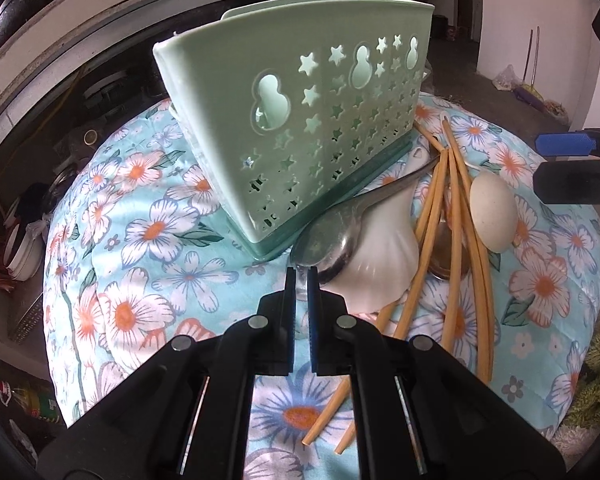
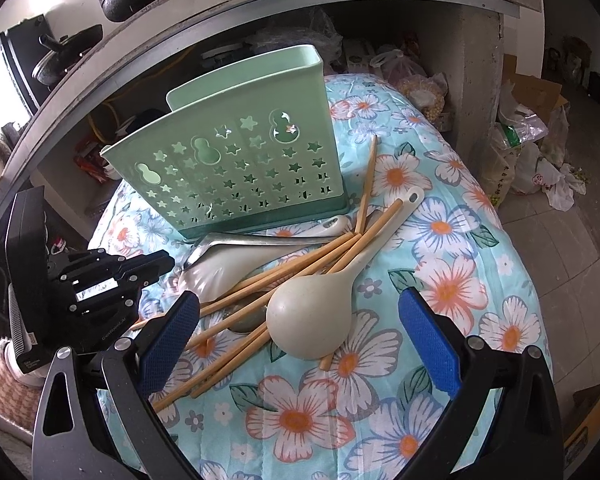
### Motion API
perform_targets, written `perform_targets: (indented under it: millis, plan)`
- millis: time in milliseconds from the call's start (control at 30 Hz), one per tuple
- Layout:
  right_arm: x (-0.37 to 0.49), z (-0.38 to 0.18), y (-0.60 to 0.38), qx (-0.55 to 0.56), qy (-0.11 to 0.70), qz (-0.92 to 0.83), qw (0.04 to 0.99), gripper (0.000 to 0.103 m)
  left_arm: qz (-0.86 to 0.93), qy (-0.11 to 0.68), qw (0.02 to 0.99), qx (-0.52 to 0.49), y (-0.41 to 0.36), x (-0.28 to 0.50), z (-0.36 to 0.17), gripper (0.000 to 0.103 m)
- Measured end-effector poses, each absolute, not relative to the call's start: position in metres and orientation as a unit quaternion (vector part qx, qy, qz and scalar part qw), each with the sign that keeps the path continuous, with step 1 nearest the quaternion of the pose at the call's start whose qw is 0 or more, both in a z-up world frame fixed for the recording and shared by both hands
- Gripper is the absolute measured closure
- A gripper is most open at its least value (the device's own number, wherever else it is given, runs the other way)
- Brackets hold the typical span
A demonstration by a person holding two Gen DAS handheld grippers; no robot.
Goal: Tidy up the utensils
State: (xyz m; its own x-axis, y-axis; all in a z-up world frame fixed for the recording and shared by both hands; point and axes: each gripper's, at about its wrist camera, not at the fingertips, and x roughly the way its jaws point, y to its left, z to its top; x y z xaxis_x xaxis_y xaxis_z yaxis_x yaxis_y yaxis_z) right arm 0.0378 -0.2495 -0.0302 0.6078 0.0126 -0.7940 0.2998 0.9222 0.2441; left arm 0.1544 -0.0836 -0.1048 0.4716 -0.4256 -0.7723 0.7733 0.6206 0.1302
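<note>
Glossy metal spoon (image 1: 332, 240), matt plastic holder (image 1: 292, 132), quilted cloth (image 1: 148, 272).

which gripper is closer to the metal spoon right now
Left. The left gripper is shut on the rim of the metal spoon's bowl. The right gripper stands open further off, over the beige spoon and chopsticks.

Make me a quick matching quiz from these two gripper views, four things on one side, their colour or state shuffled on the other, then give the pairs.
Things:
1. utensil holder
2. metal spoon
3. left gripper
4. right gripper

States:
A. jaws wide open
B. shiny silver, lying on the white spoon
C. pale green with star cut-outs
D. shut on the metal spoon's rim

Pairs: 1-C, 2-B, 3-D, 4-A
</note>
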Motion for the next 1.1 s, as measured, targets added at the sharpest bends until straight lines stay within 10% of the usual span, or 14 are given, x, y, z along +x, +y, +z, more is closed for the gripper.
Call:
perform_targets:
  millis: [1100]
  plan:
    - [0.047,-0.032,-0.241,0.038,0.401,-0.056,0.914,0.006,-0.352,0.363,0.839,0.201,-0.080,0.139,-0.093,0.076]
